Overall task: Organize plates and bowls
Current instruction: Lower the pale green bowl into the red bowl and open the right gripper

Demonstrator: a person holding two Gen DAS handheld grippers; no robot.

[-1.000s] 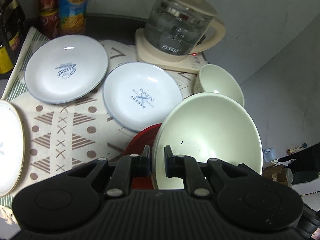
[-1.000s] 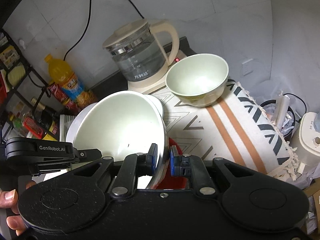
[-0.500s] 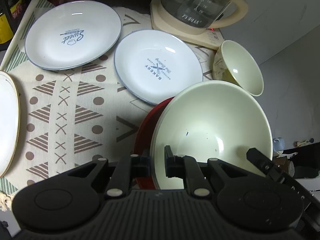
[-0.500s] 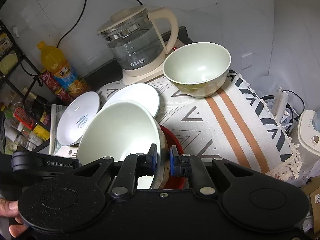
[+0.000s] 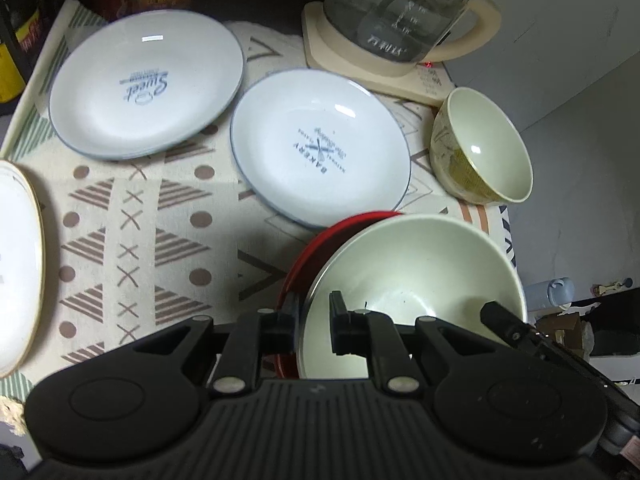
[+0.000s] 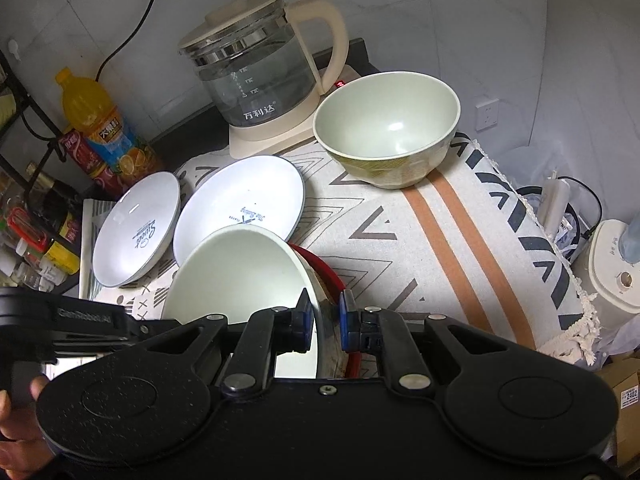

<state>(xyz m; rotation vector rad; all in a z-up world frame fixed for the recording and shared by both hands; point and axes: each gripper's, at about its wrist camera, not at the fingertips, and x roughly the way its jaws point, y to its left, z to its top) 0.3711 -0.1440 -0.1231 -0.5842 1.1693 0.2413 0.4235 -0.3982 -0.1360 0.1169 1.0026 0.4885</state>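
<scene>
- Gripping one large pale-green bowl (image 5: 420,276) by opposite rims: left gripper (image 5: 312,322) and right gripper (image 6: 324,320), each clamped on the wall.
- Sitting beneath that bowl, one red plate (image 5: 316,248), on the patterned cloth (image 5: 132,224).
- Two blue-rimmed white plates: "Sweet" (image 5: 146,88) and "Bakery" (image 5: 318,148).
- One gold-rimmed plate (image 5: 16,264) at the left edge.
- One smaller green bowl (image 6: 386,128) beside one glass kettle (image 6: 260,68).

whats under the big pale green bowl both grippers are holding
A red dish sits directly beneath the big pale green bowl; only its rim shows as a crescent. Its middle, and whether the bowl rests on it, are covered by the bowl.
</scene>
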